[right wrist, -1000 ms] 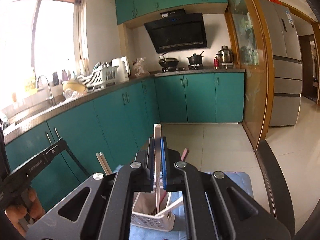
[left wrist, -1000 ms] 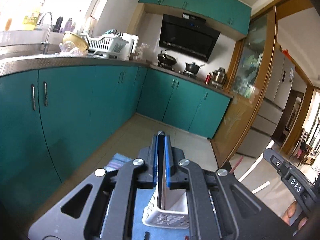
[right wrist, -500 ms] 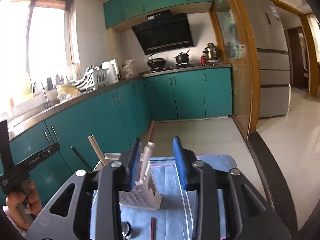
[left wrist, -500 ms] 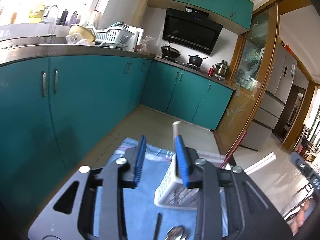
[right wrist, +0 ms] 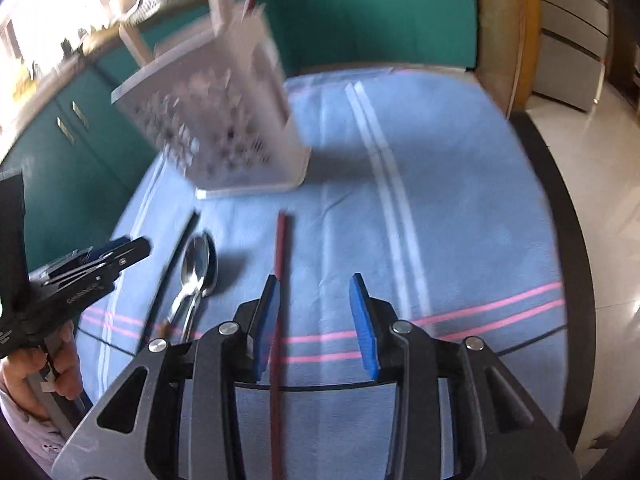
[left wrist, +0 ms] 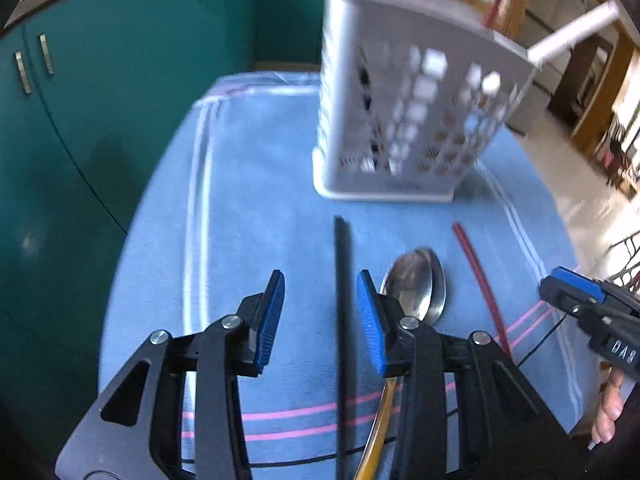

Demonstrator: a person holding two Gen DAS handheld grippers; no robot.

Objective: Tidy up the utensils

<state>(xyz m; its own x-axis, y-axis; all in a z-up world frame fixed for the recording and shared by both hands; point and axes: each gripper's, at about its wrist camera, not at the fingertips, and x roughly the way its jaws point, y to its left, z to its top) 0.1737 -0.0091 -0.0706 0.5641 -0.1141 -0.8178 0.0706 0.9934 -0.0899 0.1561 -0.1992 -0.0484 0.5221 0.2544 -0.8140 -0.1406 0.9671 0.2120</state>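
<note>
A black chopstick lies on the blue cloth and runs between the jaws of my open left gripper, nearer the right pad, untouched. Beside it lie a metal spoon and a red chopstick. My open right gripper hangs over the red chopstick, which passes close by its left pad. Behind stands the white perforated basket, blurred, with white and red sticks poking out of it. The right wrist view also shows the spoon, the black chopstick and the basket.
The cloth covers a round table with a dark rim. Teal kitchen cabinets stand beyond it. The other gripper shows at each view's side, with a hand on its handle. A thin black cable crosses the near cloth.
Both grippers were shut on white sticks above the basket, then opened and let them go. Both have since dropped and tilted down to the cloth in front of the basket.
</note>
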